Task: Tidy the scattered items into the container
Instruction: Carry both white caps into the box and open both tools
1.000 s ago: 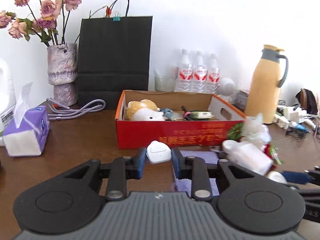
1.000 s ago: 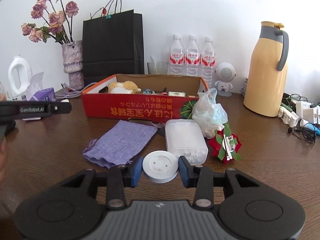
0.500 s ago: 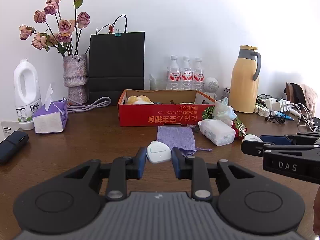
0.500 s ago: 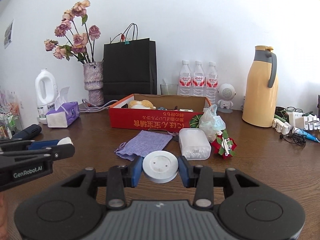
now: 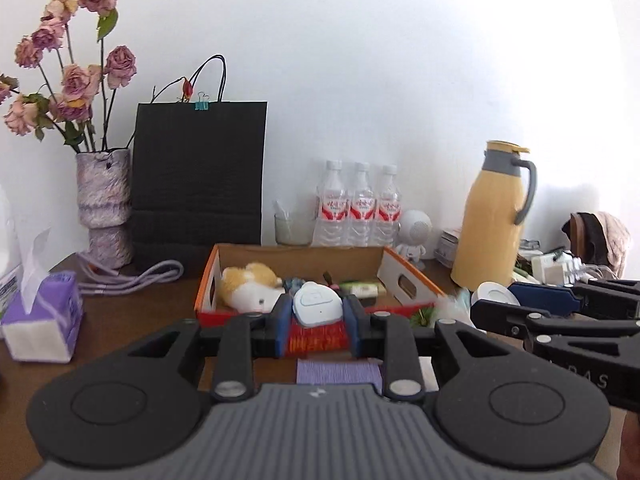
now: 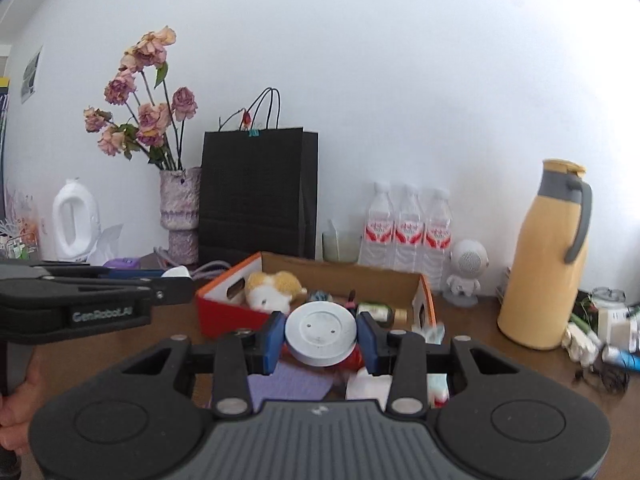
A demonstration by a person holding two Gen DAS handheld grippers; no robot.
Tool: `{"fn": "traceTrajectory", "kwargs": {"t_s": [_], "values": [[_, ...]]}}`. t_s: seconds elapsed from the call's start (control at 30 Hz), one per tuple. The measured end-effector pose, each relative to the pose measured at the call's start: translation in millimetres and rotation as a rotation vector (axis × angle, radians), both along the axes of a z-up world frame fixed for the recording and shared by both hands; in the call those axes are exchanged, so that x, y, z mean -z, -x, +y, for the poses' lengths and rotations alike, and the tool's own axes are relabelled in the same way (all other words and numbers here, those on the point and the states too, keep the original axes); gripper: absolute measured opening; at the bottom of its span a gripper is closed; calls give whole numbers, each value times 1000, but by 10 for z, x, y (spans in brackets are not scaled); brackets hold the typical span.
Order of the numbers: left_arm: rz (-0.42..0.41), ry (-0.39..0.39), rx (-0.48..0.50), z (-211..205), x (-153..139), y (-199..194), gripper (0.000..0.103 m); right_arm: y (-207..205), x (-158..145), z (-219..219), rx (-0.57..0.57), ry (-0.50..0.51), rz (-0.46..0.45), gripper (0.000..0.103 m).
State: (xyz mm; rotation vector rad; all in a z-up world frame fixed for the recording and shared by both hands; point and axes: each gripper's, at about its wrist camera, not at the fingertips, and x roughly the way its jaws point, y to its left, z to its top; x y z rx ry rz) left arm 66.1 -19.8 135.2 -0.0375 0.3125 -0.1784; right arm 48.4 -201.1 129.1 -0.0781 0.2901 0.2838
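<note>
With the left gripper (image 5: 319,312) clamping the white tag (image 5: 318,309) and the right gripper (image 6: 321,338) clamping the white disc (image 6: 321,333) before the red box (image 5: 320,338), we should carry both over its rim, then let go low.

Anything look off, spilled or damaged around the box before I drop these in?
Nothing spilled or broken shows. The red box sits upright, and the plush toy lies inside it. The purple pouch still lies on the table in front of the box. The flowers in the vase are wilted.
</note>
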Motion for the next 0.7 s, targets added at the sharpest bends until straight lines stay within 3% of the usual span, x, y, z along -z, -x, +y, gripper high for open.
{"fn": "traceTrajectory", "kwargs": {"t_s": [0.13, 0.2, 0.27, 0.37, 0.5, 0.6, 0.7], "values": [[-36, -24, 22, -79, -285, -854, 28, -800, -336, -1, 6, 31, -16, 38], [10, -13, 37, -108, -245, -1216, 28, -1168, -386, -8, -2, 76, 16, 38], [113, -4, 62, -146, -121, -1600, 28, -1606, -352, -33, -47, 98, 131, 38], [279, -15, 53, -230, 142, -2136, 28, -2324, -179, -54, -99, 125, 386, 38], [495, -69, 27, -314, 588, -2689, 28, -3045, 269, 3, -150, 93, 712, 38], [580, -59, 15, -279, 808, -2910, 29, -3231, 632, 129, -130, 153, 818, 38], [617, -54, 42, -278, 926, -2986, 30, -3284, 884, 256, -130, 255, 847, 38]]}}
